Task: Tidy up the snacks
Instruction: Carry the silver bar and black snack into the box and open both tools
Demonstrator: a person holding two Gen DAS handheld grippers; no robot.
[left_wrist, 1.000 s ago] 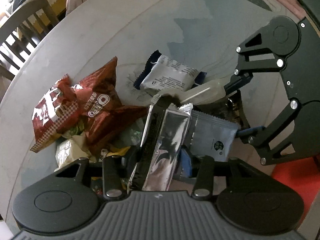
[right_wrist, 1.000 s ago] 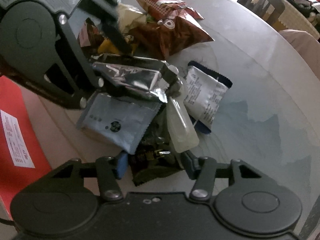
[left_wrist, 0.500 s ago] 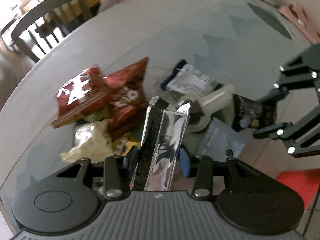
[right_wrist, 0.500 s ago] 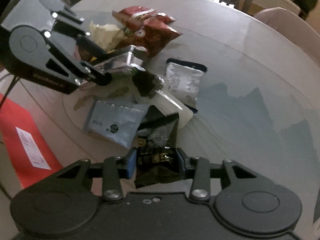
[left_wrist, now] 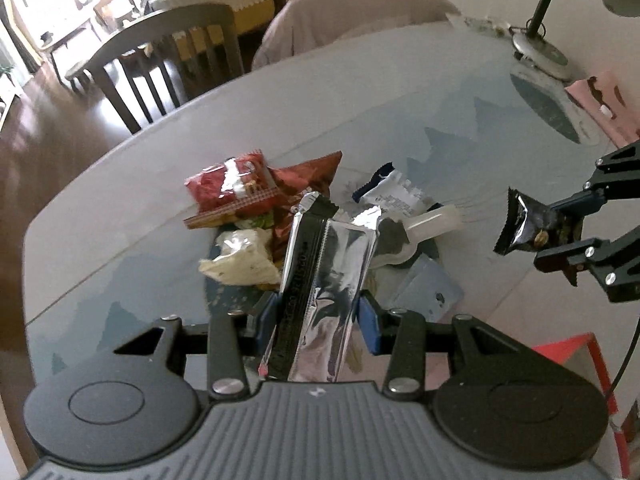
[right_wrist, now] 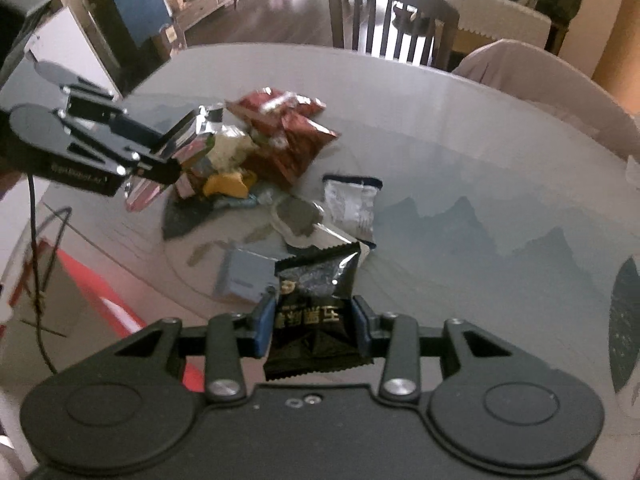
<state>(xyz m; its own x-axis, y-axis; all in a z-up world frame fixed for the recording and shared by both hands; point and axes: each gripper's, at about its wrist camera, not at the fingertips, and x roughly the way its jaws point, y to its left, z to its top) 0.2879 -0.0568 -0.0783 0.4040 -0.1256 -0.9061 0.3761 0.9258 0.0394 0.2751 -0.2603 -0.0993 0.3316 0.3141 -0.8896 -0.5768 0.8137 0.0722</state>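
Note:
My left gripper [left_wrist: 318,322] is shut on a long silver foil packet [left_wrist: 324,296] and holds it above the table. My right gripper [right_wrist: 314,330] is shut on a small black snack packet [right_wrist: 316,312], also lifted; it shows at the right in the left wrist view [left_wrist: 532,228]. Below on the round grey table [left_wrist: 140,184] lies a pile: red snack bags [left_wrist: 236,188], a pale crumpled bag [left_wrist: 240,262], a white-and-navy packet [left_wrist: 396,196], a light blue sachet [right_wrist: 244,276] and a clear tube [left_wrist: 438,218].
A red box [left_wrist: 576,360] stands at the near right edge of the table. A desk lamp [left_wrist: 540,52] stands at the far right. Wooden chairs [left_wrist: 160,64] and a covered chair [left_wrist: 352,16] stand beyond the far rim.
Both grippers have risen and drawn back from the pile, each carrying its packet. The right gripper closed on the black packet and lifted it off the table.

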